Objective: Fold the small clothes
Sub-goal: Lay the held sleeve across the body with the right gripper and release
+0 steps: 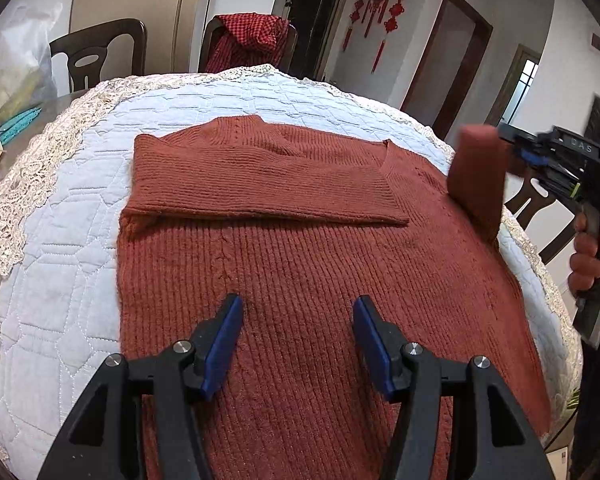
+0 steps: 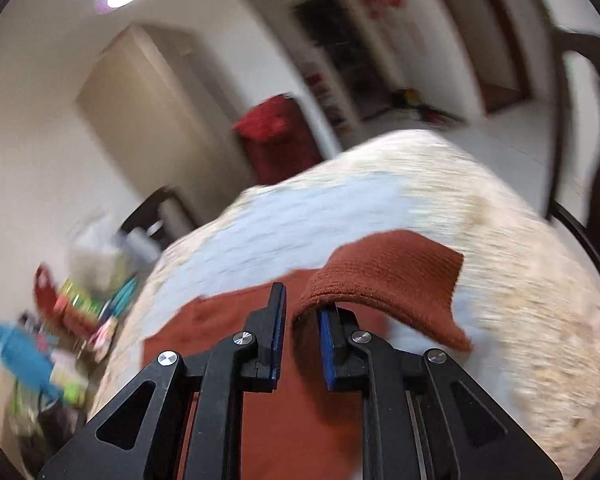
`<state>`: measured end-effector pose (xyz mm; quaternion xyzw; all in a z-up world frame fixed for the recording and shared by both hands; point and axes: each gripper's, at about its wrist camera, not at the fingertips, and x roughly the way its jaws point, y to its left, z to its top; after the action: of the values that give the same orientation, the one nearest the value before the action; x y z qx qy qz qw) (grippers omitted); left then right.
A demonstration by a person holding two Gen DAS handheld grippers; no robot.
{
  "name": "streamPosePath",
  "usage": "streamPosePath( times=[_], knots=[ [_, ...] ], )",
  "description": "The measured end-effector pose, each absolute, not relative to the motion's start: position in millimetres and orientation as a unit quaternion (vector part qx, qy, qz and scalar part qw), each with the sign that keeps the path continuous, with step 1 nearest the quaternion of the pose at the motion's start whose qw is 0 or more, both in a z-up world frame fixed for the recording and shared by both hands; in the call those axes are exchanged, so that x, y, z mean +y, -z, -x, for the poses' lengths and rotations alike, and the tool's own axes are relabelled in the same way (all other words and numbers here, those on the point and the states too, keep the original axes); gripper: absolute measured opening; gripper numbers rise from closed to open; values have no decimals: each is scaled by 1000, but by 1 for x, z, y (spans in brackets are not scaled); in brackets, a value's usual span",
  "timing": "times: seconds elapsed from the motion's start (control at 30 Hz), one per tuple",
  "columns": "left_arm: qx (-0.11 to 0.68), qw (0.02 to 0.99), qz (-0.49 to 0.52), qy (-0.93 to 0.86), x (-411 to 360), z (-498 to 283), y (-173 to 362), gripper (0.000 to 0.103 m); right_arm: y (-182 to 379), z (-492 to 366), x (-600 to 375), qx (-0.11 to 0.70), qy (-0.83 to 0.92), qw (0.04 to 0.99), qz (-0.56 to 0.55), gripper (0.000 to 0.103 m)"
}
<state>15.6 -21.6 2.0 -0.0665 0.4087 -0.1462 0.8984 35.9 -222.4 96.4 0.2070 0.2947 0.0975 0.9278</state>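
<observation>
A rust-red knit sweater (image 1: 300, 248) lies flat on a white quilted cover (image 1: 60, 264), its left sleeve (image 1: 260, 184) folded across the chest. My left gripper (image 1: 298, 312) is open and empty, hovering just above the sweater's lower body. My right gripper (image 2: 300, 312) holds the right sleeve cuff (image 2: 388, 276), which drapes over its right finger; the jaws stand slightly apart. In the left wrist view the right gripper (image 1: 508, 148) lifts that cuff (image 1: 478, 176) above the sweater's right shoulder. The right wrist view is motion-blurred.
The cover's lace edge (image 1: 28, 184) rings the table. Dark wooden chairs (image 1: 96, 56) stand behind, one with a red checked garment (image 1: 252, 40). Boxes and teal items (image 1: 4, 136) lie at the far left. Another chair (image 2: 588, 128) stands on the right.
</observation>
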Motion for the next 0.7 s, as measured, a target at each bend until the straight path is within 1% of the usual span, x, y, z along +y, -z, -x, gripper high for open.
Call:
streamPosePath(
  times=[0.07, 0.13, 0.3, 0.43, 0.53, 0.7],
  knots=[
    [408, 898, 73, 149, -20, -16, -2, 60, -91, -46, -187, 324, -145, 919, -169, 18],
    [408, 897, 80, 152, -17, -16, -2, 60, -79, -52, -156, 355, -178, 908, -133, 28],
    [409, 897, 76, 151, -17, -17, -3, 60, -52, -39, -121, 388, -239, 885, -96, 38],
    [419, 891, 75, 159, -18, -18, -12, 60, -42, -29, -136, 398, -222, 884, -103, 39],
    [404, 896, 75, 170, -19, -26, -29, 60, -40, -18, -162, 398, -197, 887, -128, 39],
    [388, 903, 74, 169, -29, -54, -45, 60, -45, -10, -192, 371, -154, 901, -164, 39]
  ],
)
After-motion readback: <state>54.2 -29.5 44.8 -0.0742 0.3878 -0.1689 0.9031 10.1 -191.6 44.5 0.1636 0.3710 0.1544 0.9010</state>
